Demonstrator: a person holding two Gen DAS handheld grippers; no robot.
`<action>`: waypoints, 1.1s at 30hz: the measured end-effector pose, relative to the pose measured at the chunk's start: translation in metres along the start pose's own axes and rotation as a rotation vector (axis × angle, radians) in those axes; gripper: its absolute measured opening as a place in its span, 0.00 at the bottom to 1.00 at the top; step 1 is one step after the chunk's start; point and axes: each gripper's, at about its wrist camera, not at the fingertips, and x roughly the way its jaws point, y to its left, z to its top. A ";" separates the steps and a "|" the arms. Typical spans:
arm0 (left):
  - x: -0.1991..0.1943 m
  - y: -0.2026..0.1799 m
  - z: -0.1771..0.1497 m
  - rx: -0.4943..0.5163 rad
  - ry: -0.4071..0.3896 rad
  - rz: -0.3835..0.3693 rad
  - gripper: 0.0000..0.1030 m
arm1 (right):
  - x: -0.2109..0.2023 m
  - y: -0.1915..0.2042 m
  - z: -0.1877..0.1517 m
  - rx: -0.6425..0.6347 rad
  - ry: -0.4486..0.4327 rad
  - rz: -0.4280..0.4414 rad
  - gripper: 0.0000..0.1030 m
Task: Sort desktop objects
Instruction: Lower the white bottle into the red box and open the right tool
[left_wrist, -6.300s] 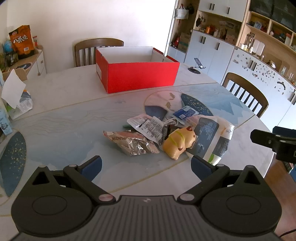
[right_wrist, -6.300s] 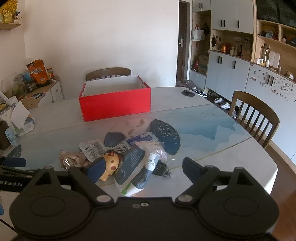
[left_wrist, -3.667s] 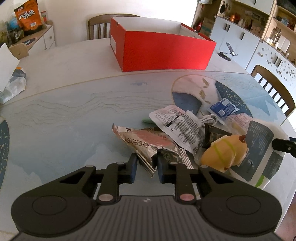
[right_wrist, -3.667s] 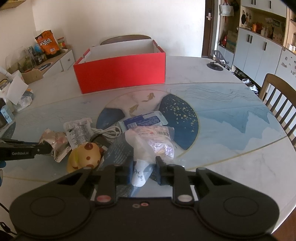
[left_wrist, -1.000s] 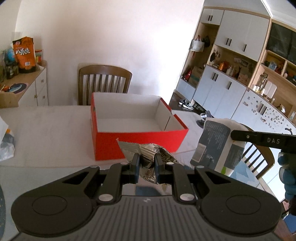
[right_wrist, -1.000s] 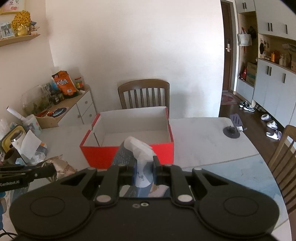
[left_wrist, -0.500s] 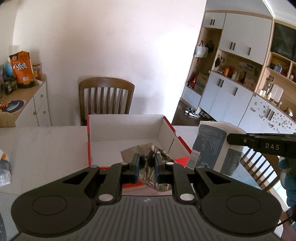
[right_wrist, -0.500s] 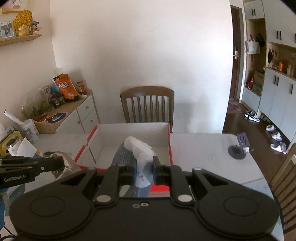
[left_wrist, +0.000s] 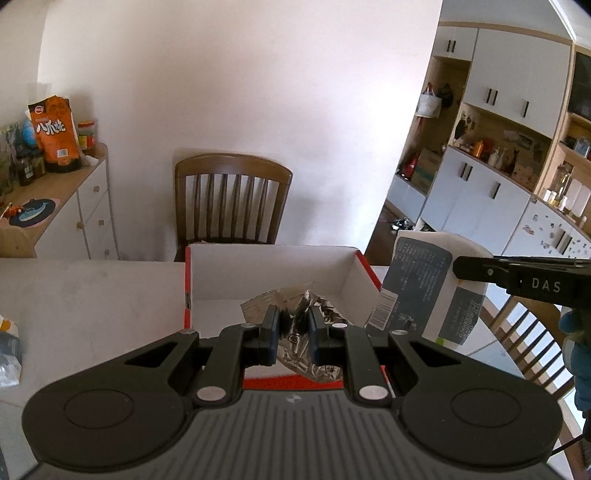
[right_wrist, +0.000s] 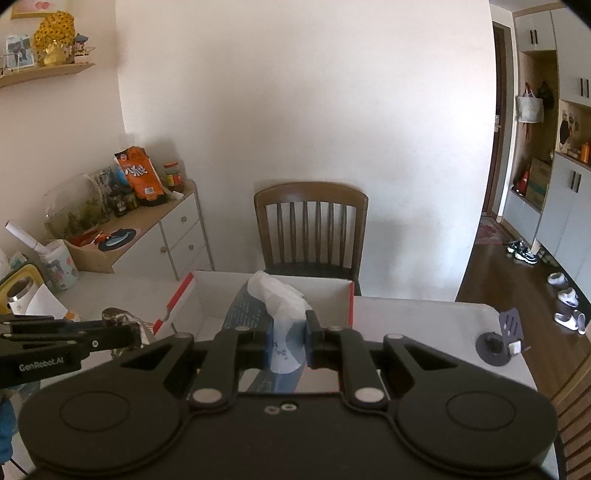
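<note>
Drop step. Left gripper (left_wrist: 291, 328) clamps a crinkled foil snack wrapper (left_wrist: 295, 314) over the open red box (left_wrist: 187, 288). Right gripper (right_wrist: 288, 343) pinches a dark-and-white pouch (right_wrist: 277, 306) above the same box. Next, probably: lower slightly, release both inside. Box walls and the other tool are close. Wooden chair (left_wrist: 232, 199) behind; sideboard (left_wrist: 74, 206) far left.

The box (left_wrist: 274, 273) is bright red outside, plain white inside. The snack wrapper (left_wrist: 295, 314) is crinkly silver foil with dark print. The tissue pack (left_wrist: 424, 291) is white with slate-grey panels, white lettering and a barcode. Both grippers are matte black with dark blue pads (left_wrist: 271, 328). The desk (left_wrist: 92, 291) is pale marbled white, the chair (left_wrist: 232, 199) brown wood.
</note>
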 end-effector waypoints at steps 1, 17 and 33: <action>0.003 0.000 0.003 0.001 0.000 0.004 0.14 | 0.004 -0.001 0.002 0.000 0.001 -0.001 0.15; 0.062 0.007 0.017 0.016 0.049 0.030 0.14 | 0.064 -0.010 0.007 -0.038 0.040 -0.022 0.15; 0.115 0.012 0.003 0.049 0.133 0.050 0.14 | 0.124 -0.013 -0.011 -0.036 0.166 -0.014 0.15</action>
